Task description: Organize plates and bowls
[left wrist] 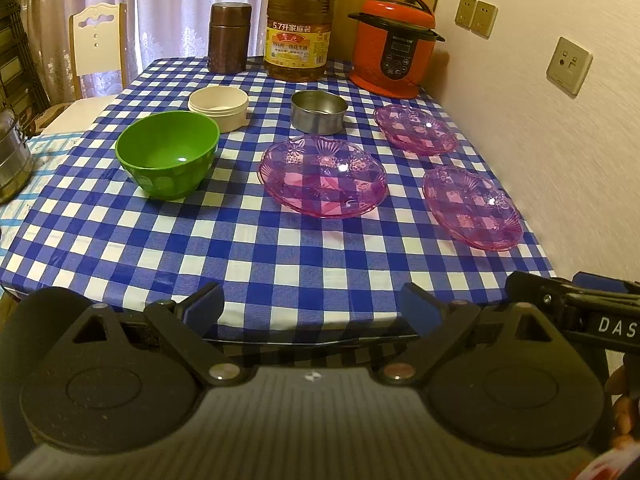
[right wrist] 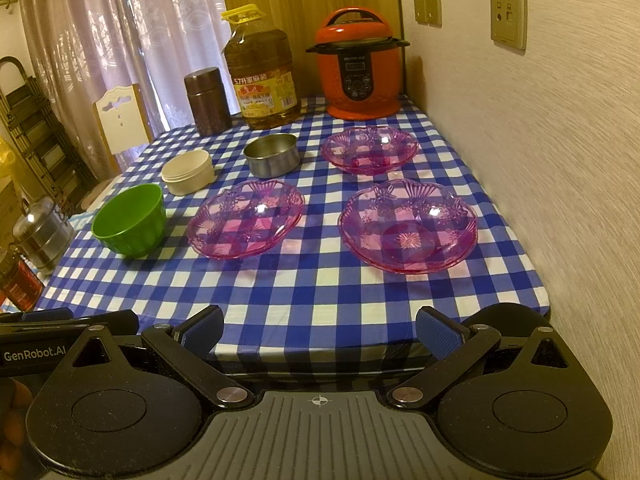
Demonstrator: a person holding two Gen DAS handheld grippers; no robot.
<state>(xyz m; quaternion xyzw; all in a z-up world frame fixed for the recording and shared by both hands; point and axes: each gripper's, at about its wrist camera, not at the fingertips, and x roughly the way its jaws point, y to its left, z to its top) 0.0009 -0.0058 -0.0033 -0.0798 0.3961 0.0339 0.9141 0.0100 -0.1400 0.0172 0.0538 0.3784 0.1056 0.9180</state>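
Observation:
Three clear purple plates lie on the blue checked tablecloth: a middle plate (left wrist: 323,176) (right wrist: 246,218), a near right plate (left wrist: 473,207) (right wrist: 408,226) and a far right plate (left wrist: 415,129) (right wrist: 370,149). A green bowl (left wrist: 168,154) (right wrist: 129,220) stands at the left. Behind it sit a cream bowl (left wrist: 218,107) (right wrist: 188,171) and a steel bowl (left wrist: 319,111) (right wrist: 272,155). My left gripper (left wrist: 312,310) hangs open at the table's near edge, holding nothing. My right gripper (right wrist: 320,330) is open too, in front of the near right plate.
At the back stand a brown canister (left wrist: 229,37), a large oil bottle (left wrist: 299,26) and a red pressure cooker (left wrist: 394,42). A wall runs along the table's right side. A white chair (left wrist: 98,46) and a steel pot (right wrist: 42,234) are off the left edge.

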